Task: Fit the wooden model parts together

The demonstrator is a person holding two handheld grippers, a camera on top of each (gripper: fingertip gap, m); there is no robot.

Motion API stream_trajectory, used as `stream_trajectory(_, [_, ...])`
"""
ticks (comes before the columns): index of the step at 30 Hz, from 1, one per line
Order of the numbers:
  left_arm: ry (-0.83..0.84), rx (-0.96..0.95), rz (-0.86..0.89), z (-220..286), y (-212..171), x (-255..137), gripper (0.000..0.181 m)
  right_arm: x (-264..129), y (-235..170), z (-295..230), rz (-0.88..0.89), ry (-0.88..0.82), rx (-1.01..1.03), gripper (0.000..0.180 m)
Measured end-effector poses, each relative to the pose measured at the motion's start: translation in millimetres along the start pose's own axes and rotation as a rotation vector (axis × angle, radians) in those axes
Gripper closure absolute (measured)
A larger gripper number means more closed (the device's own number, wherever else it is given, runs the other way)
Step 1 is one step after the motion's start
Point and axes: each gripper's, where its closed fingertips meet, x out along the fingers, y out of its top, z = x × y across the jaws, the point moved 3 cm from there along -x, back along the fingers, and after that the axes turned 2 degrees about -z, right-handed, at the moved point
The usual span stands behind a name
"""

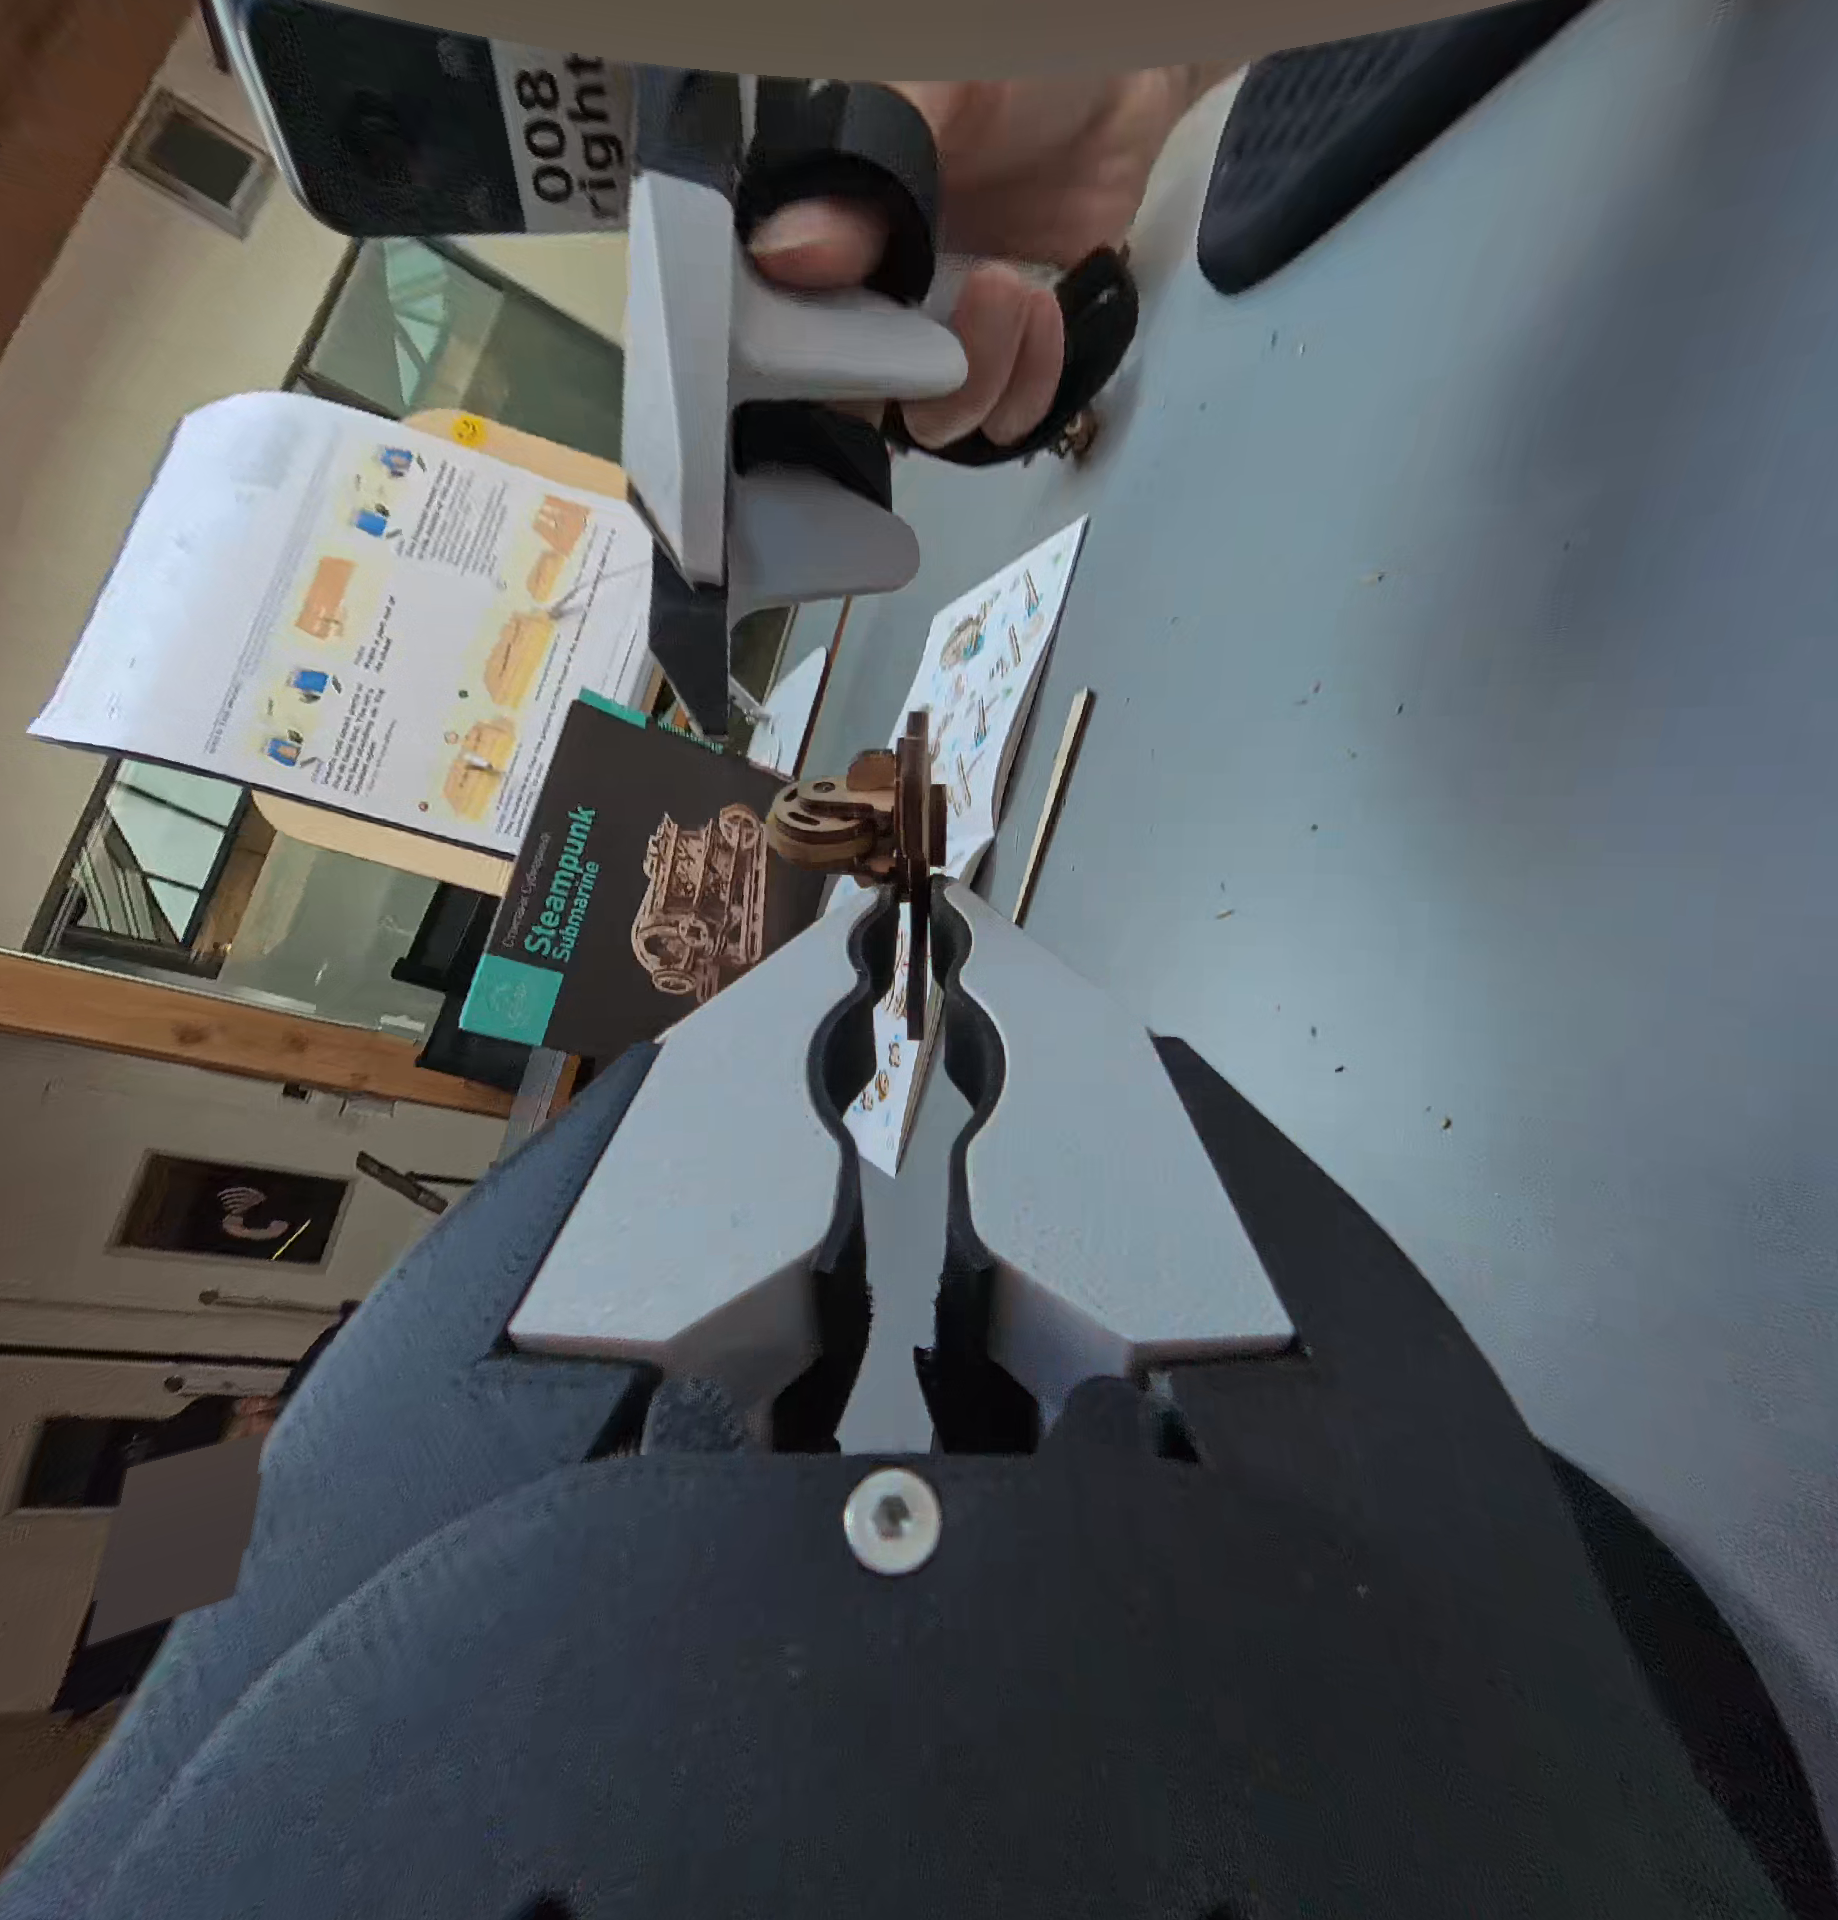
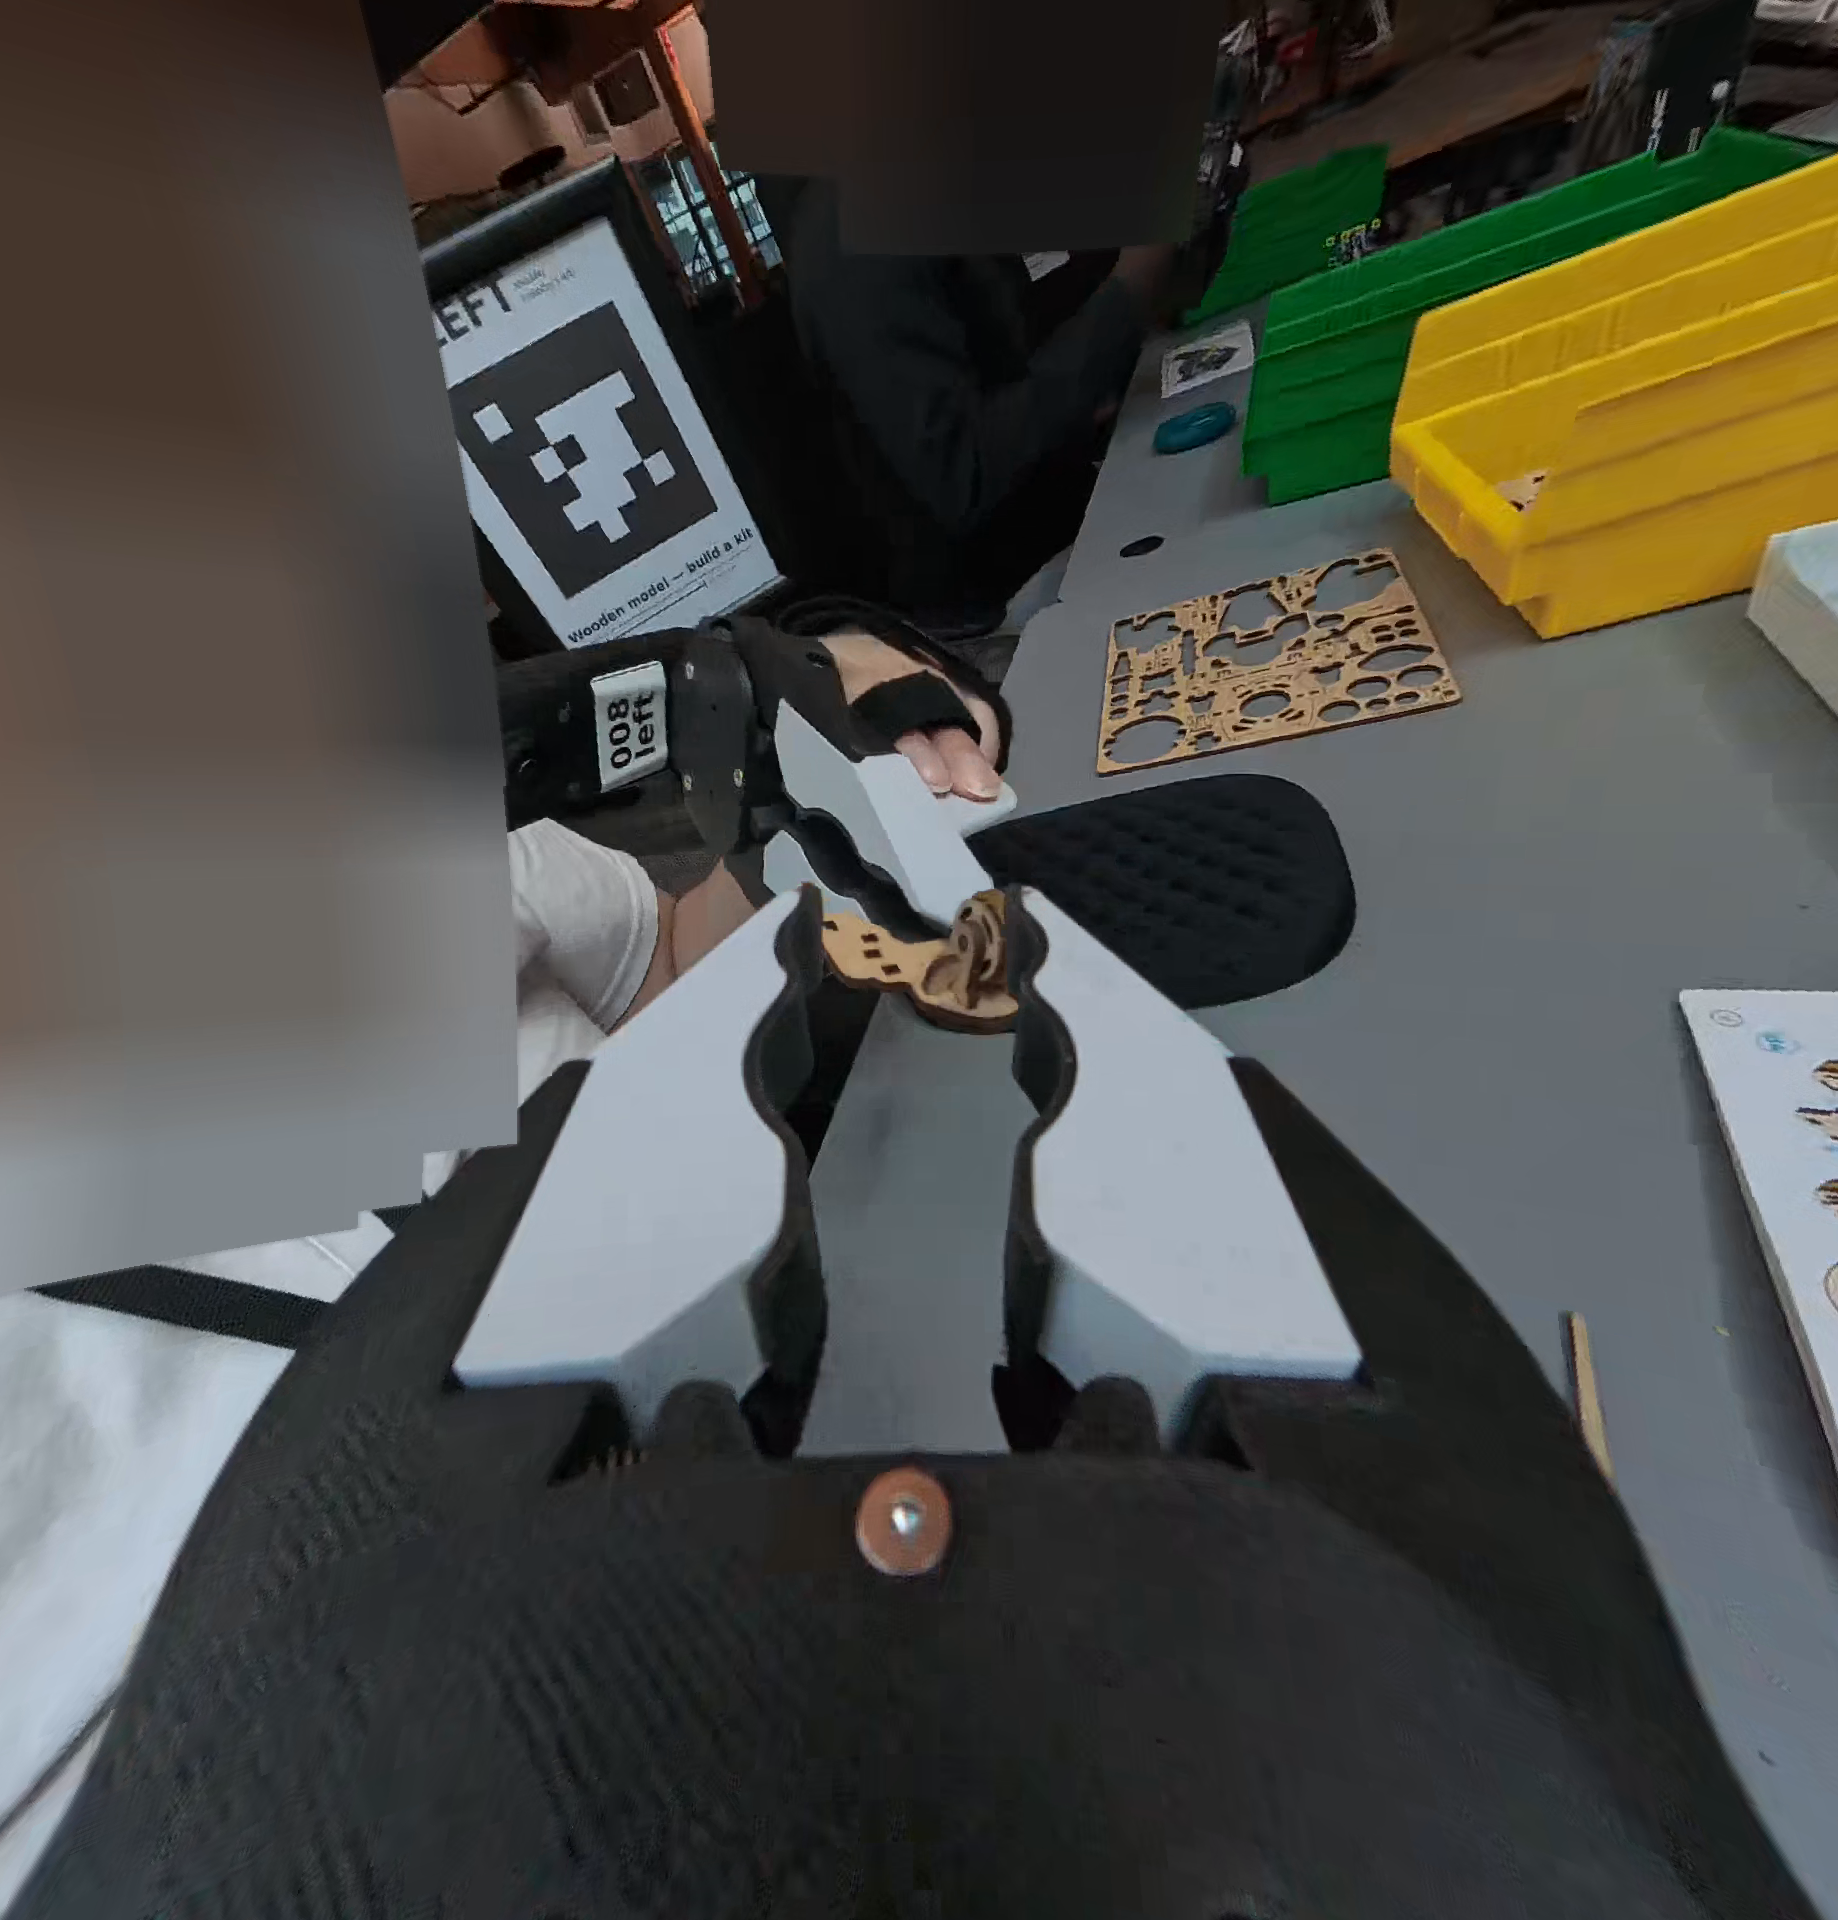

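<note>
A small wooden model assembly [image 1: 842,821], a flat plate with round geared pieces on it, is held above the grey table [image 1: 1517,831]. My left gripper [image 1: 915,904] is shut on the plate's thin edge. In the right wrist view the same assembly [image 2: 946,977] sits between the tips of my right gripper [image 2: 913,920], whose jaws stand apart on either side of it. I cannot tell whether they touch it. The left gripper's fingers [image 2: 915,831] reach in from behind. The right gripper's fingers [image 1: 676,436] show at the top of the left wrist view.
A punched-out wooden sheet [image 2: 1279,665], yellow bin [image 2: 1642,416] and green bin [image 2: 1330,395] lie at the far right. A black pad [image 2: 1185,894] is just beyond the grippers. An instruction booklet [image 2: 1788,1195], a thin wooden strip [image 1: 1055,800] and the dark kit box [image 1: 645,894] are nearby.
</note>
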Motion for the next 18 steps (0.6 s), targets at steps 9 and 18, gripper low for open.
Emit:
stream_trajectory(9, [0.074,0.175,-0.325,7,-30,35,0.177,20,-43,54,-0.071,-0.263,0.223,0.157])
stream_trajectory(18, [0.219,0.004,-0.240,-18,-18,28,0.168,4,-19,50,0.063,-0.286,0.017,0.166])
